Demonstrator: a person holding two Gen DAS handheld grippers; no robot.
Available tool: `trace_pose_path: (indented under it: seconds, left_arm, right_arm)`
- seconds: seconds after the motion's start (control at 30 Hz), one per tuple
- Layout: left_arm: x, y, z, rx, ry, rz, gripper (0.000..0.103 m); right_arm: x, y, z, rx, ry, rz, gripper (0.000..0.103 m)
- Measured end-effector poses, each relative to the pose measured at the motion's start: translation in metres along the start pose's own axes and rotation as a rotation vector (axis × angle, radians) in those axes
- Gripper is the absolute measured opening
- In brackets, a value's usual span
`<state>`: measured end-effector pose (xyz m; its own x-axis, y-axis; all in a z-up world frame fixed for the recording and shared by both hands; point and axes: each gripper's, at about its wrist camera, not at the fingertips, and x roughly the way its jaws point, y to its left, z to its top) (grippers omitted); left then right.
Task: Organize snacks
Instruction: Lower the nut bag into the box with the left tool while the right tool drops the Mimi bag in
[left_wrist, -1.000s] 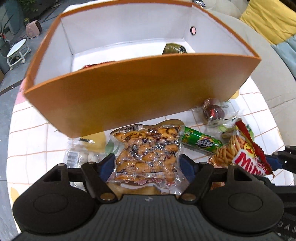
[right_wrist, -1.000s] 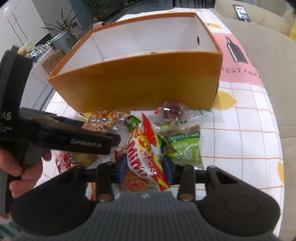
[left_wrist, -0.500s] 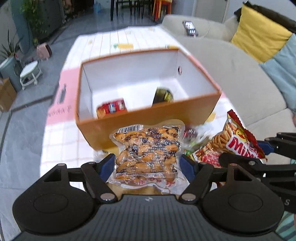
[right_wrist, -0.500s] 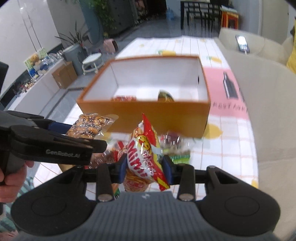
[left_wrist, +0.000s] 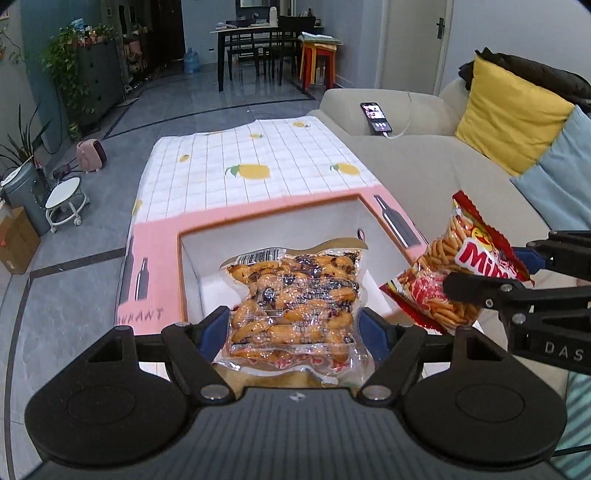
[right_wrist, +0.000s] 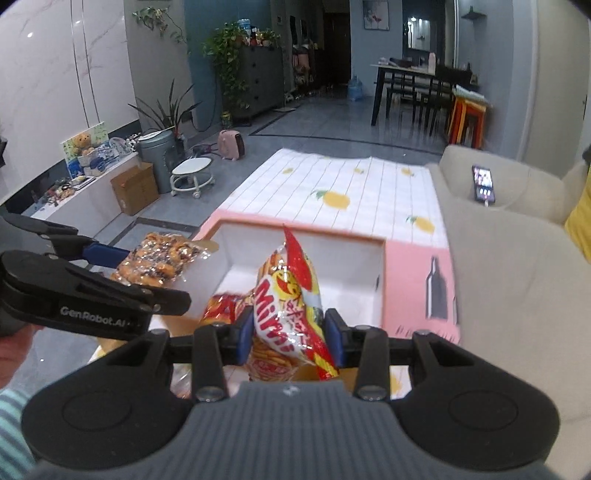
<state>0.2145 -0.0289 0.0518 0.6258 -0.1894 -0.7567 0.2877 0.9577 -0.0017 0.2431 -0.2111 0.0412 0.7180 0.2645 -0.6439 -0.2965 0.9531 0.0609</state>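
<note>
Below me the orange box (left_wrist: 384, 218) sits open on the checked tablecloth (left_wrist: 236, 162), its white inside walls bare along the far side and its thin orange rim running all the way round. Beyond the box the cloth stretches away clear to its far edge, so there is free room ahead. To my right the beige sofa (left_wrist: 436, 173) runs alongside the table, close to the box's right wall, with a phone (left_wrist: 376, 116) lying on its arm. To my left the table edge drops to grey floor.

My 2 grippers hang side by side above the near part of the box, each with its own packet. My left gripper (left_wrist: 293, 328) has its blue pads (left_wrist: 213, 326) set wide and pressed against both sides of a clear vacuum pack of nuts (left_wrist: 295, 295), which stands up flat between them over the box opening. My right gripper (right_wrist: 290, 334) has its pads much closer together, clamped on a red and yellow packet of snack sticks (right_wrist: 291, 295) that rises upright from the jaws. From the left wrist view the 2 packets are near each other but apart, with the stick packet to the right, over the box's right wall. Another red packet (right_wrist: 221, 308) lies inside the box.
</note>
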Motion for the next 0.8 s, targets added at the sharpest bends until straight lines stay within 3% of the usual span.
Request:
trace_pose_path:
  seconds: [0.3, 0.5, 0.8]
  left_arm:
    - [0.068, 0.018, 0.032, -0.031, 0.087, -0.02, 0.086]
    - [0.13, 0.023, 0.03, -0.031, 0.213, -0.022, 0.086]
    - [0.192, 0.025, 0.015, -0.028, 0.351, -0.014, 0.086]
  right_arm:
    - [0.076, -0.023, 0.043, -0.036, 0.08, -0.047, 0.038]
    - [0.145, -0.031, 0.039, -0.082, 0.203, -0.08, 0.038]
    - [0.211, -0.031, 0.018, -0.195, 0.335, -0.142, 0.038]
